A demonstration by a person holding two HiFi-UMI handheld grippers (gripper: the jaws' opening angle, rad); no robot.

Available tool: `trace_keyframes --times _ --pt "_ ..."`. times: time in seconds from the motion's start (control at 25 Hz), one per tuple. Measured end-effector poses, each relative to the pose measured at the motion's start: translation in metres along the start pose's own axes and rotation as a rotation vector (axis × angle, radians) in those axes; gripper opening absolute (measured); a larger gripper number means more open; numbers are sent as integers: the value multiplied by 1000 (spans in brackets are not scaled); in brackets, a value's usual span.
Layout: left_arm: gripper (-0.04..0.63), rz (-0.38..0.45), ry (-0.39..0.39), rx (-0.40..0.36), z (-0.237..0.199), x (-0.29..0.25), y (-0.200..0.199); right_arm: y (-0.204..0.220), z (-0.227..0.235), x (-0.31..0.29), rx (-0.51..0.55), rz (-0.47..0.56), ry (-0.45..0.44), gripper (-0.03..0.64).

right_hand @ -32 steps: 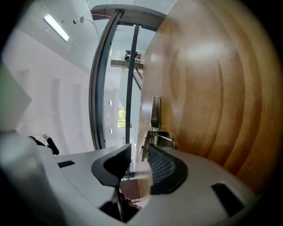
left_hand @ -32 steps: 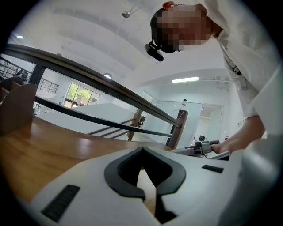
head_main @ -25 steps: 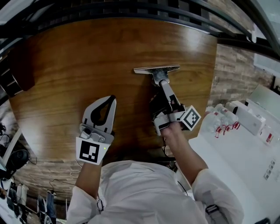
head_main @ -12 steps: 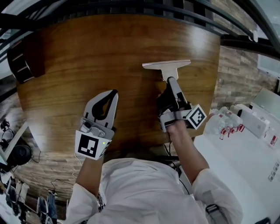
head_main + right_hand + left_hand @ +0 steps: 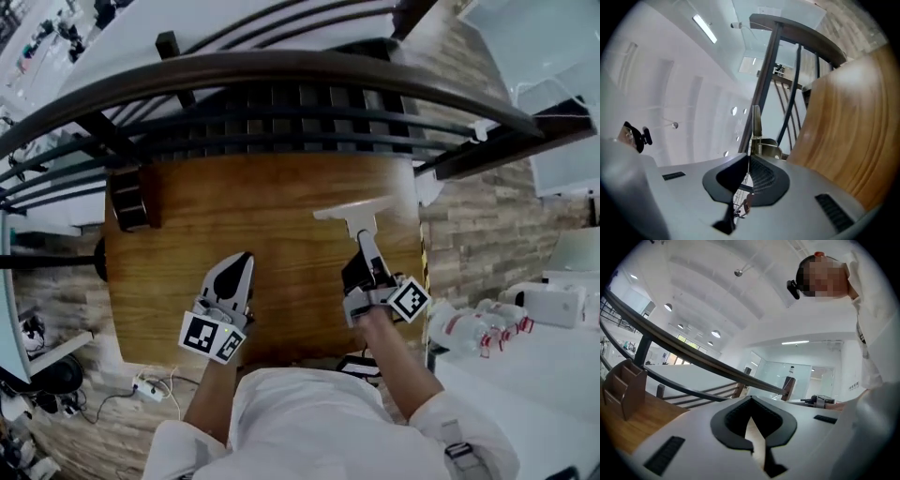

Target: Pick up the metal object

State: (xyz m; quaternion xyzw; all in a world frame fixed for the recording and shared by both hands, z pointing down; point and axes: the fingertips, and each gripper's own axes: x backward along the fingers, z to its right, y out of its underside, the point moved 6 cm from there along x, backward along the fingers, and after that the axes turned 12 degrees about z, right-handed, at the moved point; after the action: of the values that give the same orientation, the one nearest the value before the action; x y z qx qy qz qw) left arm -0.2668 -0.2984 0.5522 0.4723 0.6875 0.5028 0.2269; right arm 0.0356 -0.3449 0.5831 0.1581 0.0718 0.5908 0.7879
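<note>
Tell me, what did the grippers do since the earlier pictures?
The right gripper closed its jaws on the metal object and seems to have lifted it off the table. The view also pulled back, so more railing shows. The left gripper stayed shut and empty over the table.

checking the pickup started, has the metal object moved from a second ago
Yes. The metal object, clamped in the right tool, now sits nearer the table's far right corner than before, and looks lifted off it.
</note>
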Motion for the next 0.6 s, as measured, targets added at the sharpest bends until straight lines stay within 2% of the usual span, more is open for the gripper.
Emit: trace_keyframes --times 0.2,0.4,0.48,0.6 --pt "14 44 -12 -45 48 -5 -57 -58 -80 10 169 -52 -176 29" --pt "14 79 4 -84 116 6 -106 -103 -153 56 248 -37 -317 29" --pt "14 92 30 -112 145 9 -121 -122 -174 75 278 -14 -356 29" --pt "14 112 66 -151 190 20 -139 -147 -190 107 323 21 -363 29"
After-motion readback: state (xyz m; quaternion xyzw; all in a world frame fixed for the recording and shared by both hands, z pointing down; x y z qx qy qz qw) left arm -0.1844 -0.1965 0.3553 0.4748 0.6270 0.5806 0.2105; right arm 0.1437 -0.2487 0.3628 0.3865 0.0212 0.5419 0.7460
